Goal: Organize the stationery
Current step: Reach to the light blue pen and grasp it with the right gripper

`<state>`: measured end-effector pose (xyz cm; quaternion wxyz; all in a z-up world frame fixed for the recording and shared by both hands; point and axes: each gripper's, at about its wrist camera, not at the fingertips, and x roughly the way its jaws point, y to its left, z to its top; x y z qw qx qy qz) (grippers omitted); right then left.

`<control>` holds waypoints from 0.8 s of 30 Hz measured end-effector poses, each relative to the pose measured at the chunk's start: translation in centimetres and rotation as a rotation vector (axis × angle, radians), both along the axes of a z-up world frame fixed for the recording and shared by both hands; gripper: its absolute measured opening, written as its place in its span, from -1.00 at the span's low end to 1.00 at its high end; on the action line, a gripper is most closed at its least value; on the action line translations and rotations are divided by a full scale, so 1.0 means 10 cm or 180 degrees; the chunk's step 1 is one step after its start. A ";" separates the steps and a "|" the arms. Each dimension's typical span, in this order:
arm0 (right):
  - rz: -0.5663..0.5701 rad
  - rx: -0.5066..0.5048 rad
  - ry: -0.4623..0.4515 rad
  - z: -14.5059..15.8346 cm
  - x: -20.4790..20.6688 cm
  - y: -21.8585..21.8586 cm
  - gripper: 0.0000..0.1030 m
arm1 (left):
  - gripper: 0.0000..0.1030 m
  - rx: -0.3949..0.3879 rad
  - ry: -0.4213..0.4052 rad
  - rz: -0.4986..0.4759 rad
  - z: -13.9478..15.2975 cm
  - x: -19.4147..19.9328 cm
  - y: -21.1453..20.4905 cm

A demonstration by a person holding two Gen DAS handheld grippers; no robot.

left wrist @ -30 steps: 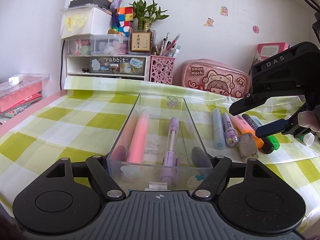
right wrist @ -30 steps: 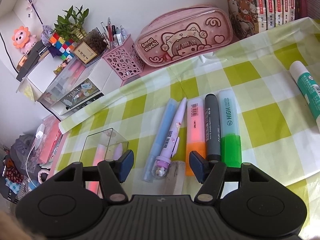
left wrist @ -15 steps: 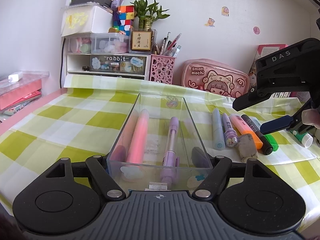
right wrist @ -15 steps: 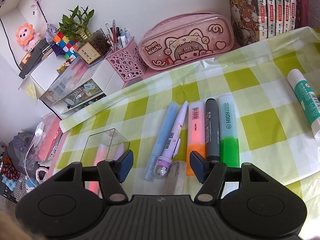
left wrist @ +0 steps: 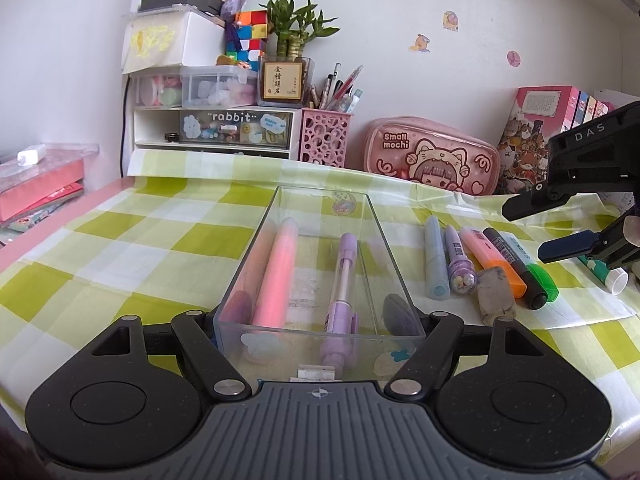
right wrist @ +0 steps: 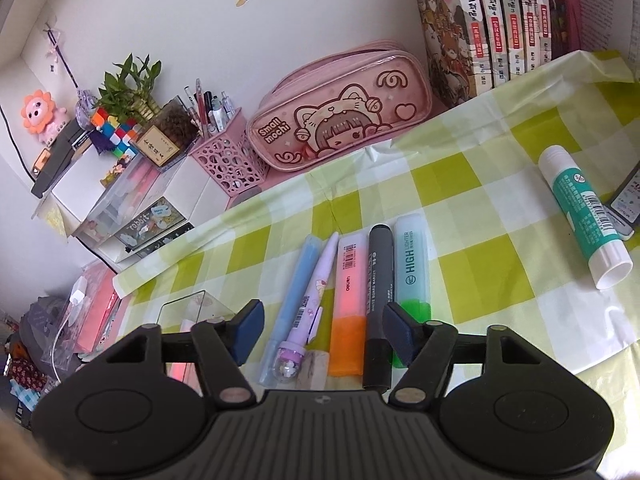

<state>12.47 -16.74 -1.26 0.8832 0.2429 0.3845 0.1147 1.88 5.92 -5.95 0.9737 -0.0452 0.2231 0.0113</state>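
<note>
Bright, even daylight, soft shadows, sharp focus, and strong fisheye bending at edges.

Tablecloth point(right wrist: 472, 264) – lime-green and white check. Between right gripper's point(right wrist: 324, 330) dark-blue pads point(right wrist: 250, 326): pale-blue pen point(right wrist: 294, 292), lilac pen point(right wrist: 316, 292), pink-and-orange highlighter point(right wrist: 349, 300), dark-grey marker point(right wrist: 379, 280), mint-and-green highlighter point(right wrist: 412, 264). Far right – glue stick point(right wrist: 582, 212), teal label, white ends. Ahead: pink pencil case point(right wrist: 340, 108) with cartoon girl. Clear tray point(left wrist: 320, 264) between left gripper's point(left wrist: 320, 320) fingers – pink pen point(left wrist: 278, 272), purple pen point(left wrist: 340, 296).
</note>
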 end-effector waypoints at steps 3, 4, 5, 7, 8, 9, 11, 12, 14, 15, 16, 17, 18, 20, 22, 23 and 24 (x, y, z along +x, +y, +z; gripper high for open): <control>-0.0009 -0.0010 -0.0014 -0.03 0.02 -0.01 -0.21 | 0.44 -0.0001 -0.0002 0.0004 0.00 0.01 0.00; -0.0023 -0.0009 -0.0013 -0.04 0.03 -0.01 -0.26 | 0.44 -0.0002 -0.0003 0.0005 0.00 0.00 0.00; -0.0054 -0.0022 -0.0009 -0.04 0.04 0.00 -0.36 | 0.44 0.0000 -0.0004 0.0006 0.00 0.01 0.00; -0.0060 -0.0069 -0.0062 -0.01 0.07 0.07 -0.49 | 0.44 0.0005 -0.0005 0.0006 0.00 0.00 -0.01; -0.0009 -0.0068 -0.0108 0.02 0.08 0.13 -0.52 | 0.44 0.0004 -0.0005 0.0006 0.00 0.00 -0.01; 0.0086 -0.0073 -0.0151 0.05 0.10 0.21 -0.54 | 0.44 0.0001 -0.0004 0.0005 0.00 0.00 -0.01; 0.0277 -0.0133 -0.0208 0.09 0.14 0.41 -0.56 | 0.44 -0.0001 -0.0004 0.0005 0.00 0.00 -0.01; 0.0334 -0.0203 -0.0211 0.09 0.17 0.51 -0.56 | 0.44 -0.0001 -0.0002 0.0003 0.00 0.00 -0.01; 0.0378 -0.0358 -0.0157 0.05 0.25 0.66 -0.57 | 0.44 -0.0009 -0.0003 -0.0001 0.00 -0.01 0.00; 0.0399 -0.0408 -0.0114 0.02 0.29 0.72 -0.57 | 0.44 -0.0014 -0.0003 -0.0003 0.00 -0.01 0.00; 0.0419 -0.0439 -0.0080 -0.01 0.31 0.76 -0.57 | 0.44 -0.0017 -0.0003 -0.0005 0.00 -0.01 0.00; 0.0431 -0.0481 -0.0044 -0.04 0.35 0.80 -0.57 | 0.44 -0.0017 -0.0004 -0.0006 0.01 -0.02 0.00; 0.0424 -0.0529 -0.0013 -0.07 0.37 0.84 -0.57 | 0.44 -0.0017 -0.0005 -0.0007 0.01 -0.02 0.00; 0.0400 -0.0645 0.0005 -0.10 0.39 0.89 -0.57 | 0.44 -0.0018 -0.0003 -0.0006 0.01 -0.01 0.00; 0.0399 -0.0764 0.0032 -0.14 0.42 0.94 -0.57 | 0.44 -0.0024 -0.0001 -0.0004 0.01 -0.01 0.00; 0.0419 -0.0812 0.0033 -0.17 0.42 0.97 -0.58 | 0.44 -0.0027 0.0001 -0.0003 0.01 -0.01 0.01; 0.0431 -0.0857 0.0007 -0.18 0.41 0.99 -0.58 | 0.44 -0.0029 0.0002 -0.0002 0.02 -0.01 0.00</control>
